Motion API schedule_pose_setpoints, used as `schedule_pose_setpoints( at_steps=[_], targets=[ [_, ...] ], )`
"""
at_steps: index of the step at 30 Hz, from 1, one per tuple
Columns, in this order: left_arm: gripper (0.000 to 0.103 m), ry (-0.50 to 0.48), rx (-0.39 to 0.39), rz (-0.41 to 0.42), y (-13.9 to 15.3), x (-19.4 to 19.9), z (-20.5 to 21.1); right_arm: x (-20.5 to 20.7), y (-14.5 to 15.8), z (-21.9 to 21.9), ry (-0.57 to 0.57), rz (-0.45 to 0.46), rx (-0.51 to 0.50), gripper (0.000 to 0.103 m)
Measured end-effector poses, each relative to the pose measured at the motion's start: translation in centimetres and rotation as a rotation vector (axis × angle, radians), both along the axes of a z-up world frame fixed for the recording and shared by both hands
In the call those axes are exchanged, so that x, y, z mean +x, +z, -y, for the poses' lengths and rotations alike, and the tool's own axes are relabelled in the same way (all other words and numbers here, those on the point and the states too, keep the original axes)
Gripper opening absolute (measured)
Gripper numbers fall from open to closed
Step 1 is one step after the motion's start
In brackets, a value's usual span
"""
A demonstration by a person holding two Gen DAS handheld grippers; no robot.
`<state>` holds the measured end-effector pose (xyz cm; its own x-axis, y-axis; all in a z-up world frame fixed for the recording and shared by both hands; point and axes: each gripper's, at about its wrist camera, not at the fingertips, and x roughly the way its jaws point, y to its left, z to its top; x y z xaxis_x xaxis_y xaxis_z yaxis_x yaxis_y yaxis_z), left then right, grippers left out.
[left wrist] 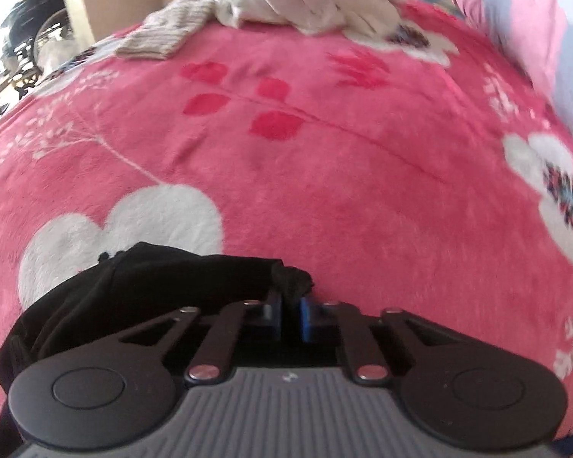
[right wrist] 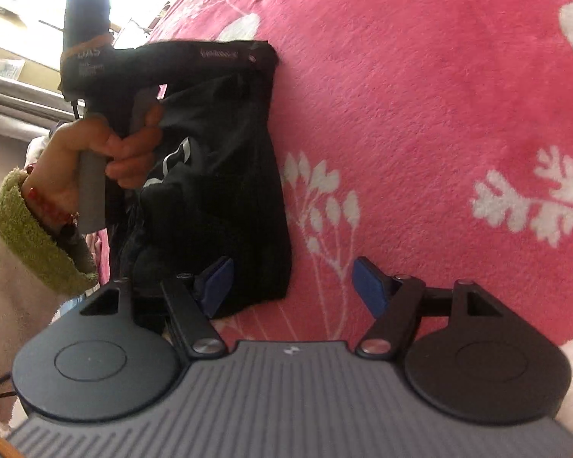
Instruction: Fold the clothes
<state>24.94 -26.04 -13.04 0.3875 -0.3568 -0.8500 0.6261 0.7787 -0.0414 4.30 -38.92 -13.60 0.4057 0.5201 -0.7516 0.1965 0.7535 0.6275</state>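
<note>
A black garment (right wrist: pixel 217 175) lies folded on the pink flowered blanket (right wrist: pixel 420 114). In the left wrist view my left gripper (left wrist: pixel 290 303) is shut, and a bunched corner of the black garment (left wrist: pixel 292 280) is pinched between its blue pads. The rest of the cloth trails off to the left. The right wrist view shows that same left gripper (right wrist: pixel 261 59) at the garment's far corner, held by a hand (right wrist: pixel 107 149). My right gripper (right wrist: pixel 294 286) stands open over the near corner. Its left pad (right wrist: pixel 217 282) is above the cloth and its right pad (right wrist: pixel 370 286) is above bare blanket.
A heap of white and beige clothes (left wrist: pixel 305 0) sits at the far side of the bed, with a knitted beige piece (left wrist: pixel 164 34) beside it. A pink and blue quilt (left wrist: pixel 534 30) lies at the right. A green-cuffed sleeve (right wrist: pixel 38 236) is at the left.
</note>
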Motion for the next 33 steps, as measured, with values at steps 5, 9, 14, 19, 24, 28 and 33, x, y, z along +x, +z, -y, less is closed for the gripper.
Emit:
schedule_pose_setpoints(
  at_steps=[5,9,14,19,24,28,33],
  targets=[
    [0.005,0.085,-0.155,0.028,2.3,0.2,-3.3,0.4,-0.5,0.7,-0.077,0.009,0.080,0.070],
    [0.005,0.137,-0.207,0.038,3.7,0.6,-5.1,1.7,-2.1,0.8,-0.157,-0.015,0.195,0.070],
    [0.005,0.198,-0.245,0.065,5.3,0.3,-7.1,3.0,-2.4,-0.3,-0.190,0.021,0.205,0.066],
    [0.005,0.288,-0.314,0.147,9.3,-1.2,-10.4,3.3,-1.4,-2.7,-0.135,0.107,0.091,0.005],
    [0.005,0.391,-0.396,0.293,15.9,-5.2,-15.0,2.6,4.7,-4.8,-0.059,0.361,-0.210,0.003],
    [0.005,0.460,-0.457,0.448,22.6,-9.7,-18.7,1.9,12.6,-6.0,-0.030,0.642,-0.439,0.003],
    [0.005,0.515,-0.545,0.685,31.8,-16.7,-22.1,-0.1,22.9,-8.5,0.012,0.995,-0.621,0.003]
  ],
)
